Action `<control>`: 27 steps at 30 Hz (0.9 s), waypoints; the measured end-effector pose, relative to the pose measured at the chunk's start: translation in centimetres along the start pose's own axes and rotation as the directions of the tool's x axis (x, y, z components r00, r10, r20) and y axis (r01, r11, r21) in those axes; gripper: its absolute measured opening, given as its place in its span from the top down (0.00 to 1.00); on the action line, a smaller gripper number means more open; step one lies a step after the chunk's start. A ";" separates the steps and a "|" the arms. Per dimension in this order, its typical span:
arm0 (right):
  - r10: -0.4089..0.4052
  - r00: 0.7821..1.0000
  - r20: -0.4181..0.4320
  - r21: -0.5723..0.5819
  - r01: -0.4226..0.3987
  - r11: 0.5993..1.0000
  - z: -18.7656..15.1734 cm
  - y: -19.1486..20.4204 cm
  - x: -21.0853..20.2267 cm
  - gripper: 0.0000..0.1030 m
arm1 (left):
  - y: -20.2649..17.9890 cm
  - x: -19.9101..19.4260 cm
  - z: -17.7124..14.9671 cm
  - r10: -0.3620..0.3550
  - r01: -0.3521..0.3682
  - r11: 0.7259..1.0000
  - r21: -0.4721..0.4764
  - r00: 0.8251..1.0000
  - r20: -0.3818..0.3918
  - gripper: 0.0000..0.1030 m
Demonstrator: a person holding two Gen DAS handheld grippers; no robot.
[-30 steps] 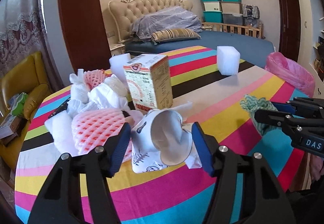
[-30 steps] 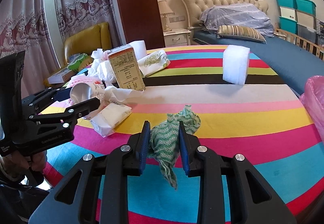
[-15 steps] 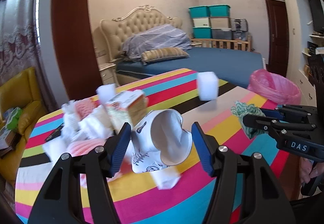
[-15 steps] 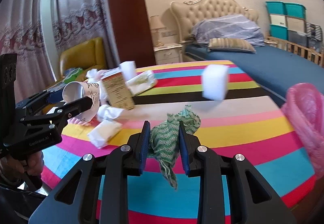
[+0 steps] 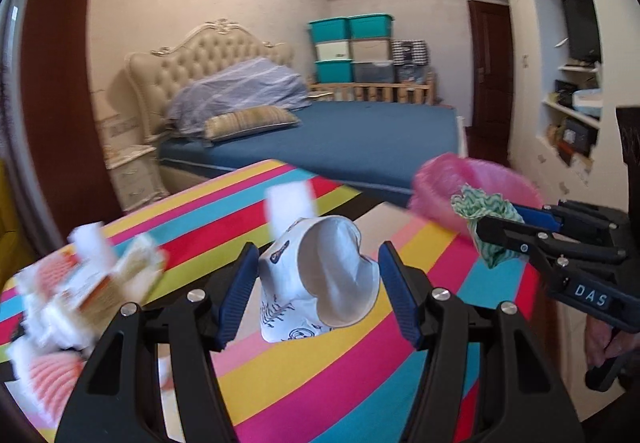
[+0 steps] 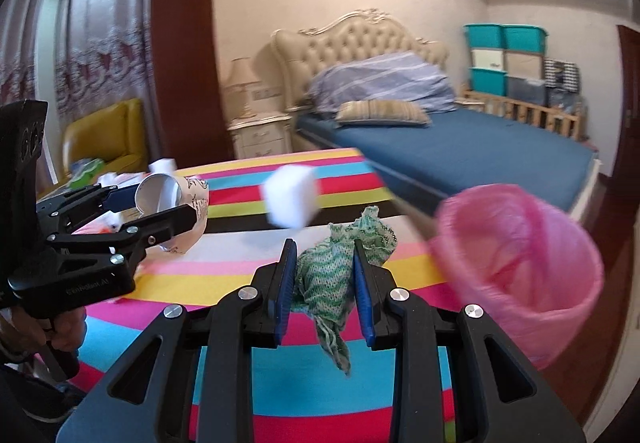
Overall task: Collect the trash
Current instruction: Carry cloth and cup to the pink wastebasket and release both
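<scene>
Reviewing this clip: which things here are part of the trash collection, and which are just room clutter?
Part of the job:
- crushed paper cup, held in left gripper
- green mesh cloth, held in right gripper
- pink bin bag
- white foam block on striped table

Just lying about:
- bed
- yellow armchair
- teal storage boxes
</scene>
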State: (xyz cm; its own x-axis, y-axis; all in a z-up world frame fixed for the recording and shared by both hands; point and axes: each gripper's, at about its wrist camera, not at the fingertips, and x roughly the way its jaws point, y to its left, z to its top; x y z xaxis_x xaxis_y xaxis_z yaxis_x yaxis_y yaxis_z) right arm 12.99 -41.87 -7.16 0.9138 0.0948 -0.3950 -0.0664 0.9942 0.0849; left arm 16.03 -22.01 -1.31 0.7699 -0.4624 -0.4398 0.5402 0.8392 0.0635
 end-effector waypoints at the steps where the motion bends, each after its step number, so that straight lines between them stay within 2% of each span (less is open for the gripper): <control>1: -0.023 1.000 0.003 0.011 0.023 1.000 0.2 -1.4 -0.1 0.73 | -0.7 1.0 0.6 -0.031 0.031 1.000 -0.001 1.000 -0.001 0.42; 6: -0.100 0.995 0.020 0.043 0.099 0.994 0.4 -6.7 -0.7 0.73 | -4.8 5.0 3.6 -0.139 0.139 0.990 0.026 0.990 0.007 0.42; 13: -0.174 0.985 0.015 0.038 0.173 0.984 0.9 -14.2 0.5 0.72 | -10.4 11.8 7.7 -0.280 0.280 0.959 0.031 0.960 -0.013 0.42; 20: -0.197 0.980 0.011 0.083 0.196 0.977 1.2 -20.1 2.0 0.72 | -13.9 19.0 9.1 -0.314 0.315 0.949 0.012 0.947 -0.066 0.41; 25: -0.194 0.981 0.016 0.108 0.191 0.976 0.9 -22.0 2.6 0.70 | -15.2 23.7 9.4 -0.340 0.339 0.940 -0.024 0.935 -0.104 0.41; 27: -0.191 0.981 0.019 0.116 0.188 0.975 0.8 -22.4 2.7 0.66 | -15.8 25.6 9.6 -0.375 0.371 0.927 -0.051 0.919 -0.120 0.40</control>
State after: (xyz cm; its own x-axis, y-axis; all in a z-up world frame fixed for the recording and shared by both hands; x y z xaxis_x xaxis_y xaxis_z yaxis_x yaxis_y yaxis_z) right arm 17.29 -63.93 -9.43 0.9170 -0.0980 -0.3866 0.1531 0.9816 0.1143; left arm 30.51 -49.84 -5.00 0.4648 -0.7051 -0.5355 0.7694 0.6210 -0.1498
